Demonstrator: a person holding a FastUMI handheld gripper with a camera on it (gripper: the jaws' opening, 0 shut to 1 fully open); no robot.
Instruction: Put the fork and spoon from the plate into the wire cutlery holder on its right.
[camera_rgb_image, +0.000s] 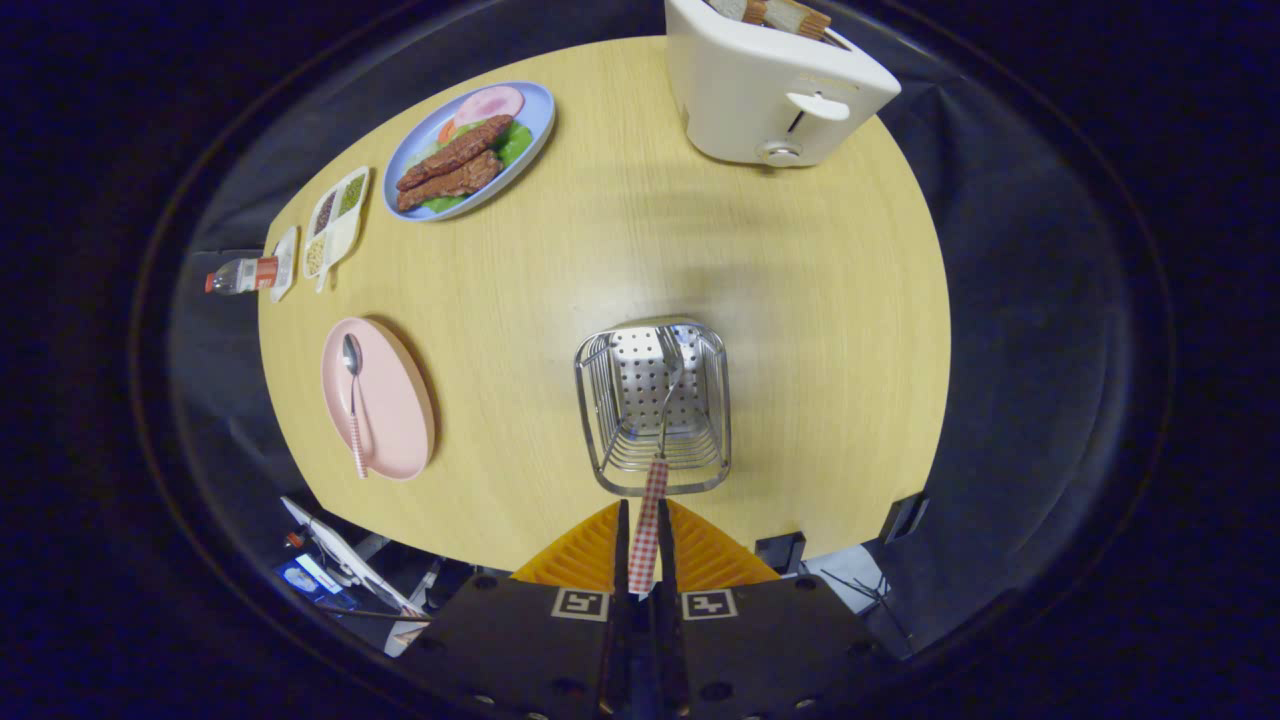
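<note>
A hand-held gripper (643, 515) clamps both fingers tight on the checked red-and-white handle of a fork (660, 440), which runs straight ahead from between the fingertips and dips its metal head into the wire cutlery holder (652, 408) standing on a round wooden table (760, 300). The holder sits just ahead of the fingers, its near rim close to their tips, and the fork's tines lie inside it against the perforated plate on the far side; whether they rest on the bottom cannot be told. To the left of the holder, well apart from it and from the gripper, a pink plate (395, 400) carries the spoon (354, 400), which lies along the plate's left part with its bowl pointing away and its checked handle reaching to the plate's near rim. Beyond the pink plate, a narrow white tray (337, 220) with small compartments of seeds or grains lies near the table's edge, with a small bottle (240, 277) on its side beside it. Farther on, a blue plate (535, 120) holds strips of browned meat, green leaves and a slice of ham. Across the table, well beyond the holder and to its right, a white toaster (770, 90) stands with slices of bread (785, 14) in its slots.
</note>
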